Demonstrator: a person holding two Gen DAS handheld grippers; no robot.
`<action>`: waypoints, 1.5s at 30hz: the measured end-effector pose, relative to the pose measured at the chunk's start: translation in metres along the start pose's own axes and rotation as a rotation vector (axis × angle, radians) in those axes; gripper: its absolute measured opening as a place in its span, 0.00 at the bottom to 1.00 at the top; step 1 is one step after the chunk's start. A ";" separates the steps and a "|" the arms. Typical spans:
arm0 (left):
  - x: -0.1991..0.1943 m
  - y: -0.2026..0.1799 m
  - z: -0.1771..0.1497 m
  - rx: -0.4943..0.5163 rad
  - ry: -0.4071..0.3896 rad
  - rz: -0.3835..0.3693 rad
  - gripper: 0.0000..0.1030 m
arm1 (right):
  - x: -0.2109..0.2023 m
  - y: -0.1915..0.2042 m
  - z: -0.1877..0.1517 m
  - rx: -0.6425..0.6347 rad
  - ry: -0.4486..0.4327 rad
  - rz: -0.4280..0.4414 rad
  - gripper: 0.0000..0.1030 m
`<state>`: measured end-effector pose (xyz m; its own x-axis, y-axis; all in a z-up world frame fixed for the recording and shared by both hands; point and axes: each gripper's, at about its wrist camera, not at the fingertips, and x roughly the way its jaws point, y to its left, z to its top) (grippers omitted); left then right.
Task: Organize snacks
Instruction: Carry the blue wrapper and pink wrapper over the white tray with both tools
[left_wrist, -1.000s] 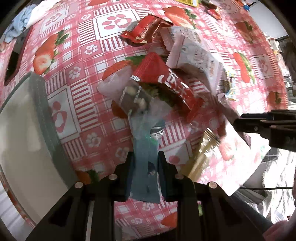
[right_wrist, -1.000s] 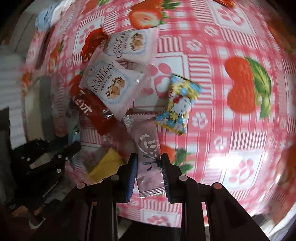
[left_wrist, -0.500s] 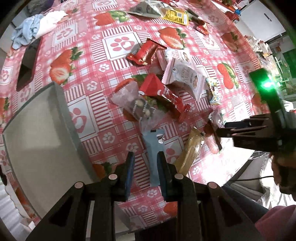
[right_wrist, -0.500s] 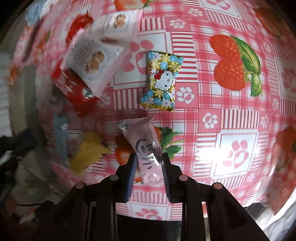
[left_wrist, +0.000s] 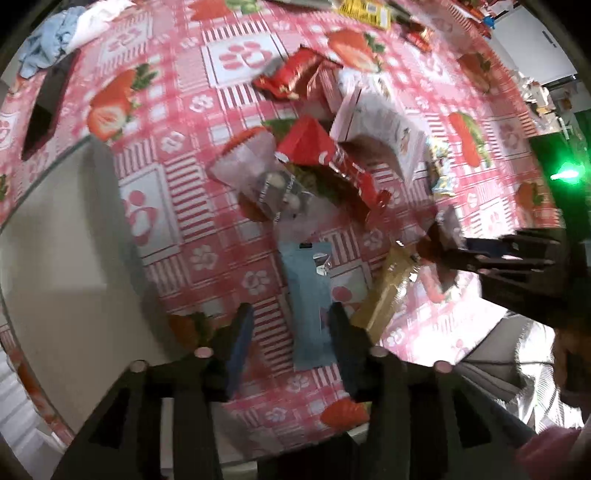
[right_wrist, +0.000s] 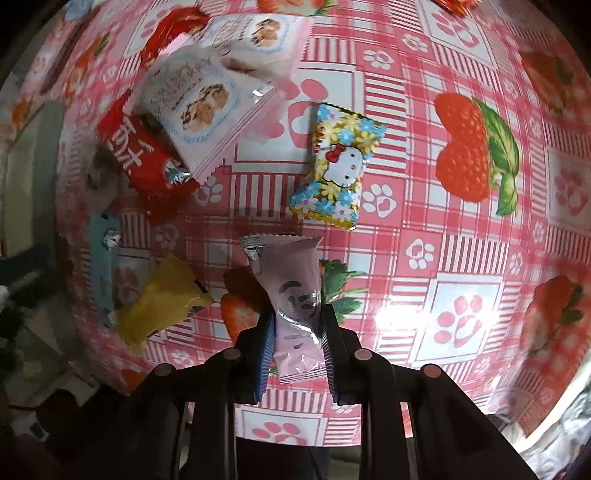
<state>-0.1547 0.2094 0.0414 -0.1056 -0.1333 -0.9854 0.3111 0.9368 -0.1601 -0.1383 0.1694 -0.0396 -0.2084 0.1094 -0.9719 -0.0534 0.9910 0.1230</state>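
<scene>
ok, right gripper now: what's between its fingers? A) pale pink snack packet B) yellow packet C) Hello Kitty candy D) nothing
A: the right gripper is shut on the pale pink snack packet; the Hello Kitty candy and yellow packet lie apart on the tablecloth.

My right gripper (right_wrist: 297, 339) is clamped on a pale pink snack packet (right_wrist: 293, 306), held above the strawberry-print tablecloth (right_wrist: 461, 258). Beyond it lies a floral cat-face candy packet (right_wrist: 338, 162). To the left lie a yellow packet (right_wrist: 162, 299), a light blue packet (right_wrist: 101, 262), a red packet (right_wrist: 142, 162) and two white cookie packets (right_wrist: 195, 107), overlapping.
</scene>
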 end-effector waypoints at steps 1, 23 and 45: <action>0.006 -0.002 0.001 -0.006 0.010 -0.007 0.51 | -0.002 -0.004 -0.003 0.011 0.000 0.018 0.25; -0.024 -0.003 -0.001 0.024 -0.091 0.002 0.25 | -0.072 -0.089 -0.020 0.004 -0.066 0.149 0.25; -0.076 0.138 -0.048 -0.322 -0.227 0.095 0.25 | -0.121 0.042 0.004 -0.320 -0.092 0.200 0.25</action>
<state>-0.1488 0.3643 0.0965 0.1321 -0.0753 -0.9884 -0.0061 0.9970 -0.0767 -0.1112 0.1981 0.0823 -0.1576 0.3193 -0.9345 -0.3254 0.8767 0.3544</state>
